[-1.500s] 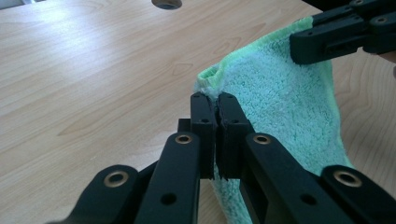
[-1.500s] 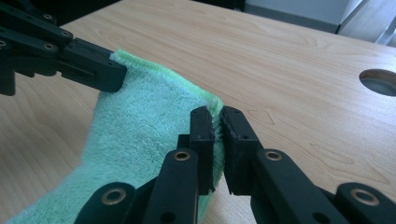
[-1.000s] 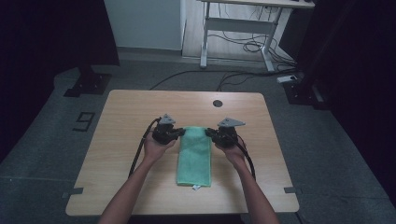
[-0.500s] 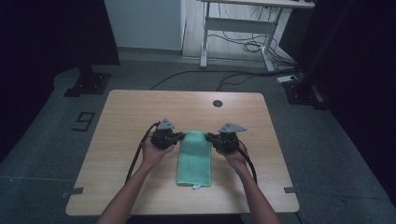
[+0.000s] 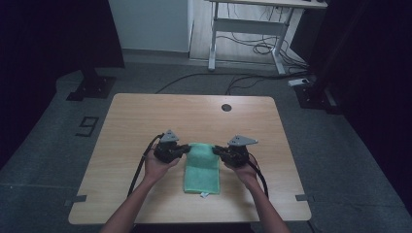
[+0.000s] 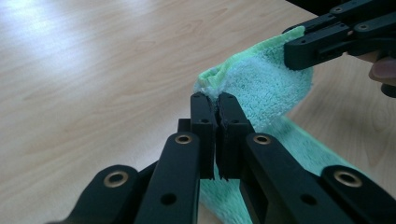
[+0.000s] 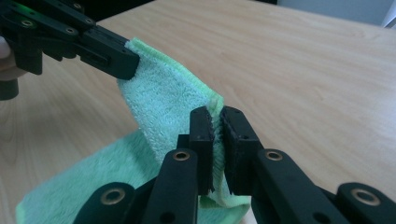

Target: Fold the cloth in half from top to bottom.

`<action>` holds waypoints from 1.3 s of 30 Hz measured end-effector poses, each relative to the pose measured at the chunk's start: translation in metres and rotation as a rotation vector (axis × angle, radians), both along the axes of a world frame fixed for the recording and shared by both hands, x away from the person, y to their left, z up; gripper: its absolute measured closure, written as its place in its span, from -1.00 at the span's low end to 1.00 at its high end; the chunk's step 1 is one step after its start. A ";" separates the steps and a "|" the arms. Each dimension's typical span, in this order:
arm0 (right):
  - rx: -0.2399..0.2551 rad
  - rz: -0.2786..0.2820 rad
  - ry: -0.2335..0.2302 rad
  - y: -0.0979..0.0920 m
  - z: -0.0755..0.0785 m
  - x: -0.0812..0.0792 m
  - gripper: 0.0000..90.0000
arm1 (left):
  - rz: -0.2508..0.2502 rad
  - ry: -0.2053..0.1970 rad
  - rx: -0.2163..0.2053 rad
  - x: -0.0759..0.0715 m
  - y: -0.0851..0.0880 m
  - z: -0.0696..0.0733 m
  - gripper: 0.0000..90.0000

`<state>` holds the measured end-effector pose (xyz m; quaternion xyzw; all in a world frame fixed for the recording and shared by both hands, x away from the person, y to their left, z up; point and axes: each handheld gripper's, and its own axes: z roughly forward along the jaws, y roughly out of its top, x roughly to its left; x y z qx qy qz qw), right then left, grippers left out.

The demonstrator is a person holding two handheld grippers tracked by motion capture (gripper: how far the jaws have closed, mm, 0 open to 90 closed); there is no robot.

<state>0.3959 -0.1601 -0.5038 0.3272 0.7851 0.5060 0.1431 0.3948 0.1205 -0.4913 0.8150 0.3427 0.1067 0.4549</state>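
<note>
Towel (image 5: 201, 167) of green cloth lay in the middle of the table (image 5: 145, 116), toward the person's side, with its long axis running from the far edge to the near edge. Its near part rested flat on the wood, while the far edge was lifted off the surface. The left gripper (image 5: 180, 151) was clenched on the far left corner; in the left gripper view its jaws stood pressed together with the hem (image 6: 212, 86) caught between them. The right gripper (image 5: 221, 153) was clenched in the same way on the far right corner, and in the right gripper view the edge of the cloth was seen pinched between its jaws. So the two grippers faced each other across the short side of the towel, each about equally near to its own corner, and the raised edge hung between them in a soft curve, not tight. The rest of the towel lay from the jaws toward the person. I judged that a fold was in hand: the held edge would have to travel along the long axis, toward the near edge, with both hands level so that the corners meet evenly. A small white tag (image 5: 204, 195) showed at the near edge.
</note>
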 end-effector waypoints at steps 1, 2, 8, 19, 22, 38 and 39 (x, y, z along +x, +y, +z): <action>-0.002 0.003 0.004 0.001 -0.001 -0.002 0.84 | 0.000 -0.003 0.004 -0.004 0.000 -0.001 0.93; -0.002 0.008 0.003 0.001 -0.002 -0.004 0.84 | -0.001 0.000 0.001 -0.006 0.001 -0.002 0.93; 0.005 0.019 0.016 0.000 -0.008 -0.014 0.84 | -0.013 -0.002 -0.008 -0.020 0.003 -0.004 0.93; 0.053 0.052 0.029 -0.005 -0.017 -0.034 0.83 | -0.042 0.015 -0.008 -0.040 0.005 -0.010 0.93; 0.049 0.057 0.038 -0.005 -0.019 -0.039 0.83 | -0.051 0.025 -0.007 -0.045 0.005 -0.012 0.93; 0.020 0.076 0.081 -0.011 -0.037 -0.064 0.53 | -0.091 0.025 0.051 -0.073 0.000 -0.030 0.71; 0.013 0.079 0.082 -0.011 -0.037 -0.066 0.43 | -0.097 0.033 0.048 -0.075 0.001 -0.031 0.60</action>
